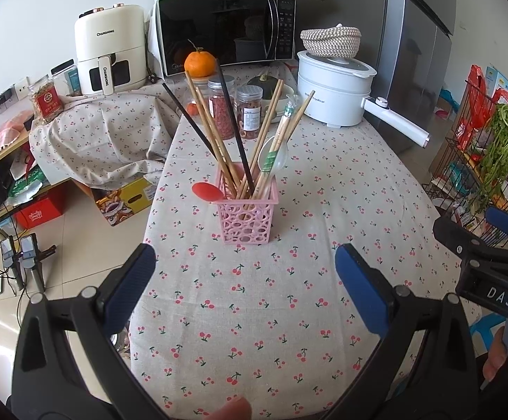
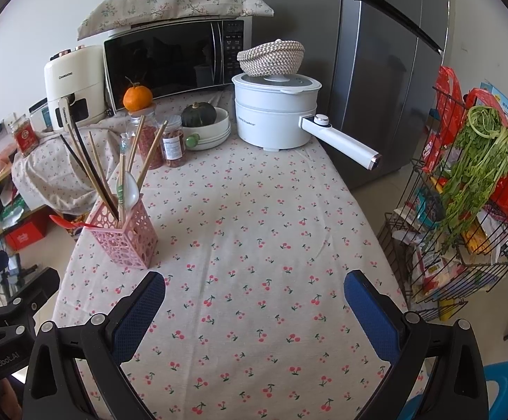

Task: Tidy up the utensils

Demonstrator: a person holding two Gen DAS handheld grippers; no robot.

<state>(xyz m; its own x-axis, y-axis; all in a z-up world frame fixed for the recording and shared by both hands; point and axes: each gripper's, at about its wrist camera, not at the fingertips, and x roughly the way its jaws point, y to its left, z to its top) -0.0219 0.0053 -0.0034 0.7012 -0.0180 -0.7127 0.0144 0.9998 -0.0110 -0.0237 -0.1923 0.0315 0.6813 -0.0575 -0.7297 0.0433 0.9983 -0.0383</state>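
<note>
We hold the left gripper (image 1: 245, 288) above the cherry-print tablecloth (image 1: 254, 315), its jaws spread wide with nothing between them. Our right gripper (image 2: 254, 309) hovers beside it, likewise agape and empty. The pink perforated utensil basket (image 1: 247, 215) stands upright on the cloth just ahead of the left gripper, holding wooden chopsticks (image 1: 212, 129), 2 black chopsticks (image 1: 233, 126) and a white spoon (image 1: 277, 157). A red spoon (image 1: 206, 190) pokes out over its left rim. A white electric pot (image 2: 276, 115) sits at the far end.
</note>
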